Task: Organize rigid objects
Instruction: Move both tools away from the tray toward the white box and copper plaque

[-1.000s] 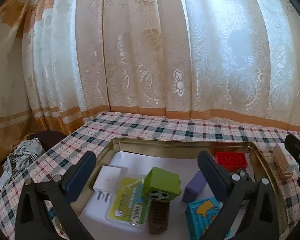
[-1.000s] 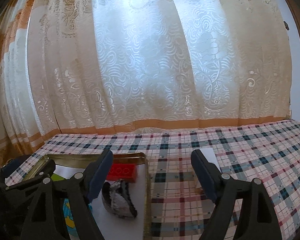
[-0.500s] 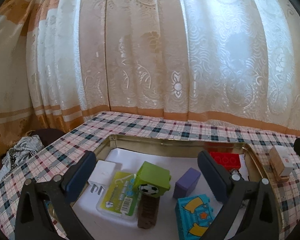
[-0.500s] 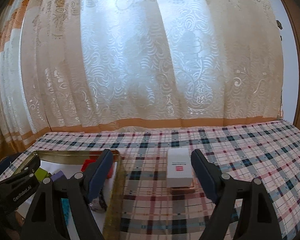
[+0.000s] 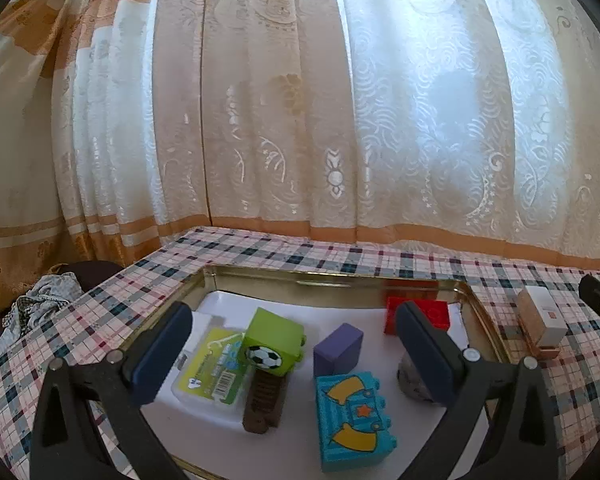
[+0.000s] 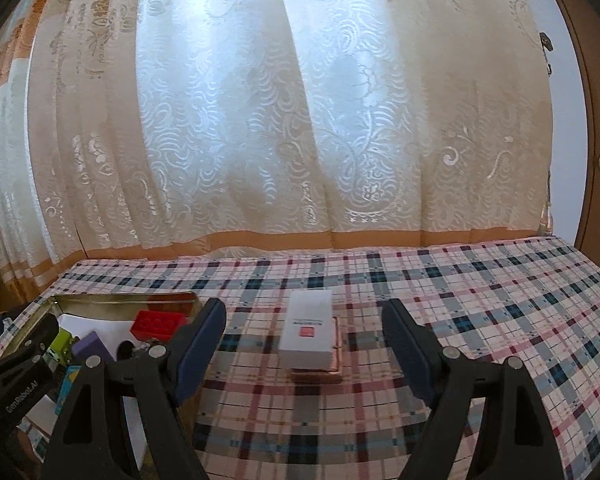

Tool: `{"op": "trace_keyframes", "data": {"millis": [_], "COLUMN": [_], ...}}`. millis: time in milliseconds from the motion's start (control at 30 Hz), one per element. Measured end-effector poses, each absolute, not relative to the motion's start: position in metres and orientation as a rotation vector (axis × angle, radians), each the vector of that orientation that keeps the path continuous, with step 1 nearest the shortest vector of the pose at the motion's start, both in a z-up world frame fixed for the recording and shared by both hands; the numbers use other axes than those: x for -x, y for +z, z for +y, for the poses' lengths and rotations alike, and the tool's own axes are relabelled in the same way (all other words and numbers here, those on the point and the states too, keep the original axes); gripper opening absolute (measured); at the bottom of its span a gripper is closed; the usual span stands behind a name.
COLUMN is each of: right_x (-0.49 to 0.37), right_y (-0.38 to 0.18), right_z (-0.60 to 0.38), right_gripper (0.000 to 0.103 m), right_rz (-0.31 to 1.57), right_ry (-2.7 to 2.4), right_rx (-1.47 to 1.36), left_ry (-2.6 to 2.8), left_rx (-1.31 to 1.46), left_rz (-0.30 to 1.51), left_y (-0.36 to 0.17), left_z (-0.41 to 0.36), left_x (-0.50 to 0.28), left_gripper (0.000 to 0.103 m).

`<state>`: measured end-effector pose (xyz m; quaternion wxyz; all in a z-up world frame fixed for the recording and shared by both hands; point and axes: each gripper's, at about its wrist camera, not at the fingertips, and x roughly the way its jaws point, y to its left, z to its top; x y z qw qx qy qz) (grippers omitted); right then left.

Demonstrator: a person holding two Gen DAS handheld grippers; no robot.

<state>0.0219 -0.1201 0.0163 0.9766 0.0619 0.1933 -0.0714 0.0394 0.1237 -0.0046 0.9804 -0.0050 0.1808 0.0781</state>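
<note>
Two tongs are shown, each spread wide with nothing between its pads. The right tongs (image 6: 302, 344) frame a small white box (image 6: 309, 330), which lies at the centre of the right wrist view on the checked desk (image 6: 480, 320), outside the tin and apparently stacked on a flat, copper-edged item (image 6: 336, 374) whose nature cannot be told. The left tongs (image 5: 292, 354) hang over an open gold-rimmed tin (image 5: 486, 320) lined with white.

Handling, as a judgement: the white box looks like light, stiff card with smooth faces, so it should bear a moderate pinch but may slip or dent if squeezed hard. Its two long side faces, which run parallel to the pads, offer the best hold, taken low enough to be secure yet above the item beneath, so that the box lifts alone.

Views compared: the left wrist view alone shows the tin's contents in full, namely a green cube with a football (image 5: 275, 346), a purple block (image 5: 337, 349), a blue brick (image 5: 354, 420), a red brick (image 5: 432, 314), a yellow-green packet (image 5: 210, 370) and a brown bar (image 5: 264, 404); there the white box appears only small at the right edge. The right wrist view alone shows the box's printed top, the bare desk around it, and a door (image 6: 592, 120) at the upper right.
</note>
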Motion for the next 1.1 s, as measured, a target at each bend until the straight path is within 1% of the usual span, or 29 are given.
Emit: {"op": "trace_keyframes", "data": {"millis": [200,533,833,1100], "right_x": [-0.021,-0.022,-0.019,-0.016], "right_y": [0.012,0.004,0.003,0.003], "right_z": [-0.141,-0.179,-0.205,-0.220], "right_gripper": [0.082,0.082,0.082,0.082], "right_rz": [0.413,0.462,0.481,0.491], "right_ry": [-0.175,-0.233,-0.260,-0.280], "right_rx": [-0.113,-0.109,-0.144,-0.114], "left_ry": [0.148,0.074,0.038,0.003], "left_rx": [0.010,-0.044,-0.100,-0.142], "left_rz": [0.357,0.347,0.340,0.343], "left_y": [-0.004,-0.004,-0.004,-0.004], "left_z": [0.114,0.074,0.043,0.022], "left_x": [-0.034,-0.024,-0.020,-0.018], "left_gripper": [0.103,0.103,0.103,0.103]}}
